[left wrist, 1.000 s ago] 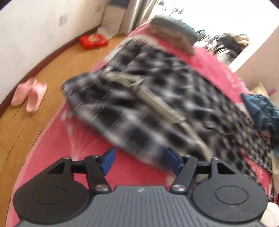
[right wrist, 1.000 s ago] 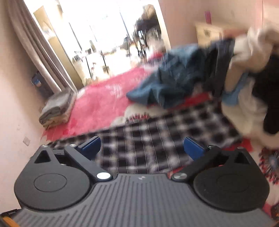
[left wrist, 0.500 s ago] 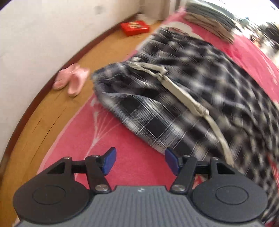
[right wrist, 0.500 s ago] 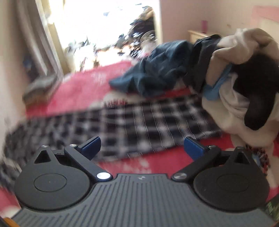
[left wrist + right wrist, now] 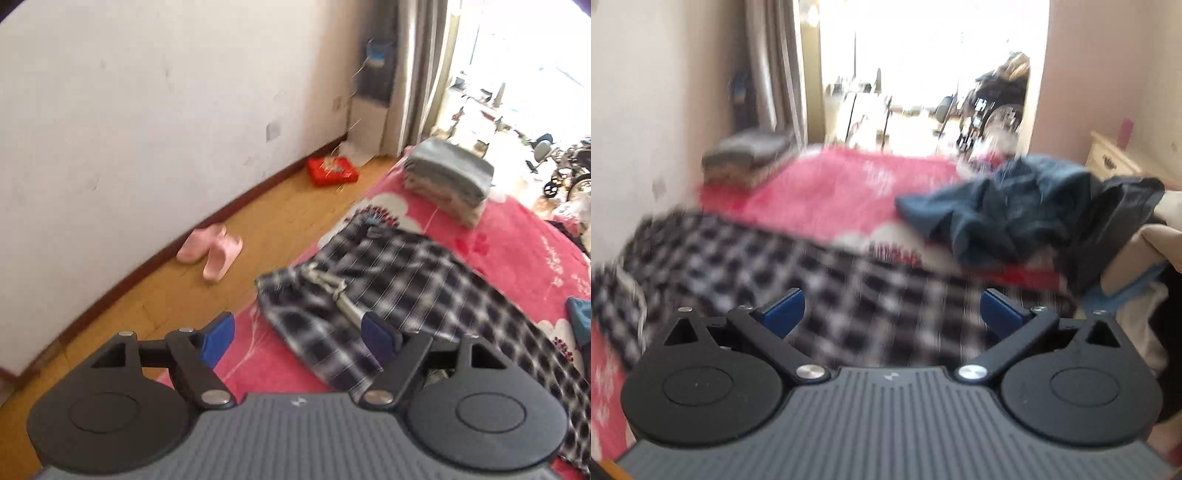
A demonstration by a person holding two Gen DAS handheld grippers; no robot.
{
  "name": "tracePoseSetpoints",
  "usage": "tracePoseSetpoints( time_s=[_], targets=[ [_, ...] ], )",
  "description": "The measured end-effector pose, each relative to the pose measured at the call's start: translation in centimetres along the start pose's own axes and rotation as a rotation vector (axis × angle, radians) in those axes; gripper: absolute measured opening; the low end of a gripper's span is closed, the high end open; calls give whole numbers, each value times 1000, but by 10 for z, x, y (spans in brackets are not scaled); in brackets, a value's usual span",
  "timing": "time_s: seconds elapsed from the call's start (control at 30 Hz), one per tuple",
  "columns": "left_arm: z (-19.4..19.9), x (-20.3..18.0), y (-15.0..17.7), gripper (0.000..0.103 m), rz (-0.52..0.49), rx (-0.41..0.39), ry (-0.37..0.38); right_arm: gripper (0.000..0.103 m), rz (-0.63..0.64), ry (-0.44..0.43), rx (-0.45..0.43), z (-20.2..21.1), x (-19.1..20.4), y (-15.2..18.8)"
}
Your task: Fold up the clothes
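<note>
Black-and-white checked trousers [image 5: 399, 295] with a pale drawstring [image 5: 334, 288] lie spread flat across the red bed cover [image 5: 517, 251], waistband near the bed's left edge. My left gripper [image 5: 299, 332] hovers well above the waistband, its jaws opening with nothing between them. In the right wrist view the same trousers [image 5: 820, 280] stretch blurred across the bed. My right gripper [image 5: 892, 310] stands open above them, empty, its blue pads [image 5: 785, 308] wide apart.
A stack of folded clothes [image 5: 448, 181] sits at the bed's far end. A heap of unfolded garments, dark blue jeans [image 5: 997, 218] among them, lies at the right. On the wooden floor by the wall are pink slippers [image 5: 212, 253] and a red box [image 5: 332, 171].
My left gripper has risen away from the trousers and its jaws have spread wider. The right gripper's view swung left along the trousers, with the garment heap now at the right edge.
</note>
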State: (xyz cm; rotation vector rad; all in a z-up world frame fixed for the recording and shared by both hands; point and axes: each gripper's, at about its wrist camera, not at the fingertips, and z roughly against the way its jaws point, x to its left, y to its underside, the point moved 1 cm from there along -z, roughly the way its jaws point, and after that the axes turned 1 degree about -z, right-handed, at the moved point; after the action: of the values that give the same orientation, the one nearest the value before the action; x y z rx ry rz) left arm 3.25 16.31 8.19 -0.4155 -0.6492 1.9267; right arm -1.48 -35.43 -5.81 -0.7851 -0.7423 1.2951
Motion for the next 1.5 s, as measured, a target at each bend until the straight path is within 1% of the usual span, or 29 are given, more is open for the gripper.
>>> tracePoseSetpoints(
  time_s=[0.1,0.17,0.23,0.33,0.4,0.5,0.57,0.63,0.7,0.77,0.83,0.9,1.0,1.1,1.17,1.2,1.27,1.33,1.4,1.5],
  targets=[
    [1,10,15,79,-4,-11,74,102,-45,14,-70,-8,7,3],
    [-9,17,27,79,-34,-9,118,102,-52,23,-93,-5,16,10],
    [-23,23,39,79,-70,-4,172,102,-49,49,-111,7,27,18],
    [-50,32,47,79,-112,-8,265,102,-16,109,-122,35,48,30],
    [-67,34,45,79,-144,-19,325,102,8,160,-123,57,61,36],
    [-89,36,37,79,-203,-50,414,102,-26,214,-113,93,79,45],
    [-96,36,31,79,-250,-77,474,102,-62,248,-103,116,91,52],
    [-101,39,28,79,-285,-95,511,102,-123,274,-93,136,101,61],
    [-101,46,29,79,-298,-103,522,102,-194,287,-93,152,110,68],
    [-99,56,36,79,-289,-97,511,102,-246,273,-102,161,116,71],
    [-101,66,47,83,-269,-77,493,102,-276,258,-94,164,119,71],
    [-105,71,63,84,-246,-56,486,102,-301,243,-84,166,120,76],
    [-112,73,85,83,-210,-29,487,102,-297,226,-61,169,117,96],
    [-107,74,103,84,-181,-36,498,102,-273,263,-83,180,109,117],
    [-98,75,112,84,-173,-41,504,102,-271,293,-95,191,99,121],
    [-93,75,116,87,-171,-45,508,102,-272,308,-100,196,93,122],
    [-85,77,122,91,-167,-55,516,102,-258,342,-94,212,76,113],
    [-77,80,128,94,-163,-82,517,102,-236,376,-89,230,58,99],
    [-74,85,135,94,-141,-101,503,102,-214,388,-131,254,35,83],
    [-81,96,144,94,-56,-65,457,102,-212,357,-214,286,1,59]
  ],
)
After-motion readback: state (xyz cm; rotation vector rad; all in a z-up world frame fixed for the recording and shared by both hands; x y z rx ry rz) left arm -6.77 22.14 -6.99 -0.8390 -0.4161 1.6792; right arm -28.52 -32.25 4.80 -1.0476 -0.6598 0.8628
